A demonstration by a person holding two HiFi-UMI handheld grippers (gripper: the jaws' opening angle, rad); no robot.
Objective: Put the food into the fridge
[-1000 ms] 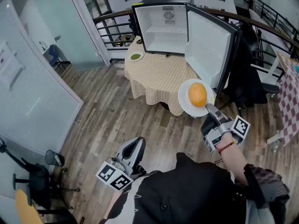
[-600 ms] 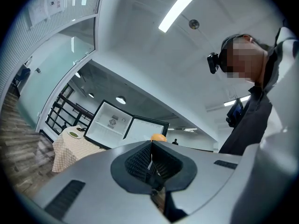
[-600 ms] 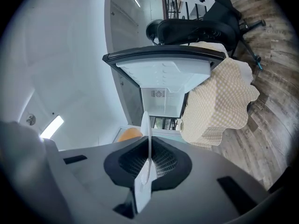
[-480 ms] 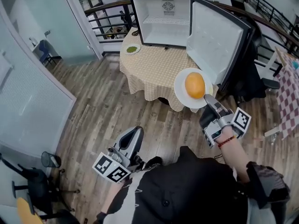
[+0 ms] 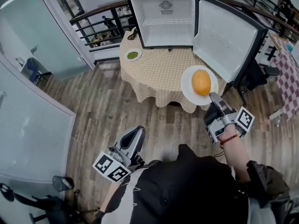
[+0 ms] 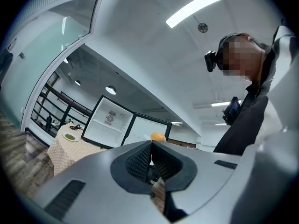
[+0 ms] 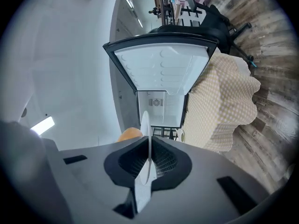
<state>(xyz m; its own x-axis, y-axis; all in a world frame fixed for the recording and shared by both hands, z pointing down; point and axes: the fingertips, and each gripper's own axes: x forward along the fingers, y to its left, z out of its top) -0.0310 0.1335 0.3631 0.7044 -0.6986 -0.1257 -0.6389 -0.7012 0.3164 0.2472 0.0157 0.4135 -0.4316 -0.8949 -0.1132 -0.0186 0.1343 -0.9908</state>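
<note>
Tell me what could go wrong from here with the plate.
The right gripper pinches the plate only at its rim, so the plate may tilt, and the round food, lying loose, could roll off. The open door of the fridge stands just beside the plate; a careless swing might knock the plate against it.

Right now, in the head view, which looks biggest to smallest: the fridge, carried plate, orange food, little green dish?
1. fridge
2. carried plate
3. orange food
4. little green dish, though it sits farther from the camera
</note>
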